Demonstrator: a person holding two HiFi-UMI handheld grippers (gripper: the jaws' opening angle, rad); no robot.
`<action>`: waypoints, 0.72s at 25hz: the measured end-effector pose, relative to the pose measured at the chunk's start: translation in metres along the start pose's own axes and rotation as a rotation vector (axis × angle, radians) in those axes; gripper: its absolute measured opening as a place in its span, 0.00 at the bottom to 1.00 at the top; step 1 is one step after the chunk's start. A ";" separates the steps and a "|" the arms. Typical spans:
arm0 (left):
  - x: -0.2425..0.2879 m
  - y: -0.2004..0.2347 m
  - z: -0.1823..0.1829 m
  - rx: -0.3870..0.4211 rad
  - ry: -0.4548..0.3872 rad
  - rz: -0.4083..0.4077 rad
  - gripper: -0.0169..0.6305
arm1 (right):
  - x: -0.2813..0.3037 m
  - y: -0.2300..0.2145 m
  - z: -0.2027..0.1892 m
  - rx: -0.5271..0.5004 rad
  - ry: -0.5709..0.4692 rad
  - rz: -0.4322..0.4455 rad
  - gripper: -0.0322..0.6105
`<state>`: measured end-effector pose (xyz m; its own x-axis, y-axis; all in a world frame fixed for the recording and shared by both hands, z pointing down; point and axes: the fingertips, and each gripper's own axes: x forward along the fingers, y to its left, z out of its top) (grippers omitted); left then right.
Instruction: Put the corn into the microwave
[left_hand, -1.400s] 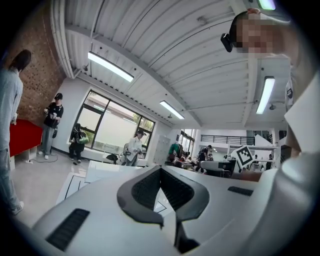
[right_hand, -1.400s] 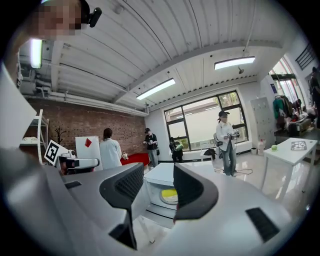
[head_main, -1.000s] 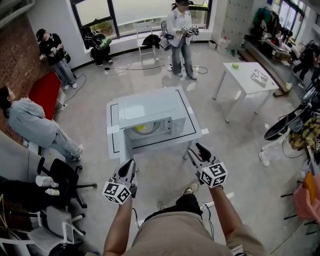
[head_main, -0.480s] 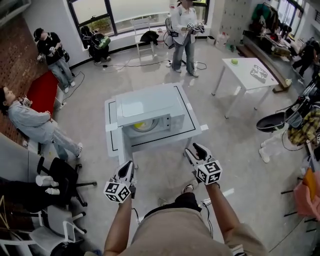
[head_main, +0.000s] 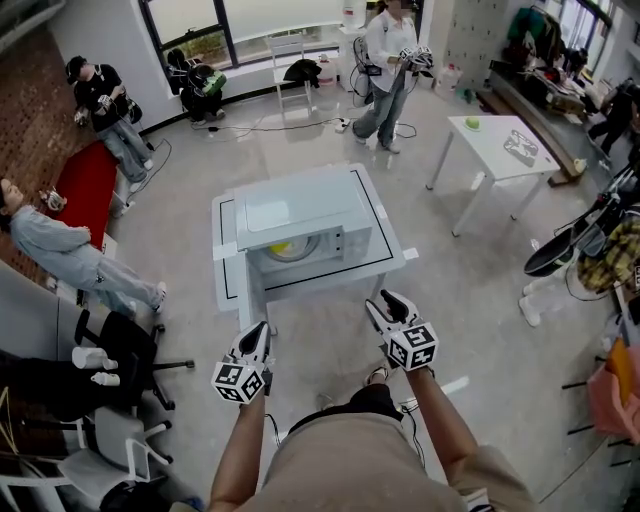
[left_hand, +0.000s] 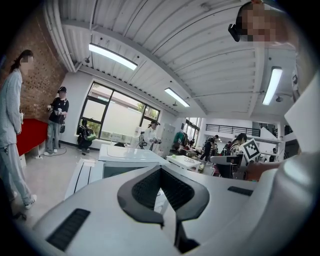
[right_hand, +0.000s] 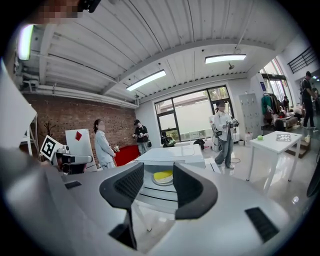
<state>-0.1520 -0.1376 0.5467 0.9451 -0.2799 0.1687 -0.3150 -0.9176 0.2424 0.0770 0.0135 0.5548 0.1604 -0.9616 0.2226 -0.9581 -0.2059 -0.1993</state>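
A white microwave (head_main: 300, 225) stands on a low white table (head_main: 385, 265) ahead of me, its front open towards me. Inside it, yellow corn (head_main: 283, 250) lies on a plate; the right gripper view shows the corn (right_hand: 164, 175) between the jaws, far off. My left gripper (head_main: 258, 336) hangs short of the table's near edge, its pads meeting at the tips and holding nothing. My right gripper (head_main: 387, 303) is also held short of the table, open and empty. In the left gripper view the microwave (left_hand: 127, 155) sits beyond the left gripper (left_hand: 161, 169).
Several people stand around the room, one at the back (head_main: 390, 70) and one at the left (head_main: 60, 260). A white side table (head_main: 500, 150) with a green ball (head_main: 470, 123) is at the right. A black office chair (head_main: 125, 350) stands near my left.
My right gripper has drifted a little left and towards the table. The left gripper has barely moved. The person at the back has walked to the right.
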 end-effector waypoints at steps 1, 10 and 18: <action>-0.001 0.000 -0.002 -0.001 0.003 0.001 0.03 | -0.001 0.002 -0.002 -0.004 0.005 0.002 0.35; -0.007 -0.004 -0.012 -0.024 0.013 -0.001 0.03 | -0.007 0.019 -0.009 -0.081 0.041 0.009 0.27; -0.014 -0.007 -0.013 -0.040 -0.001 -0.009 0.03 | -0.011 0.027 -0.010 -0.066 0.033 0.018 0.25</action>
<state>-0.1643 -0.1236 0.5547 0.9480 -0.2720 0.1653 -0.3097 -0.9081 0.2819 0.0467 0.0202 0.5560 0.1357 -0.9583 0.2515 -0.9746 -0.1748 -0.1402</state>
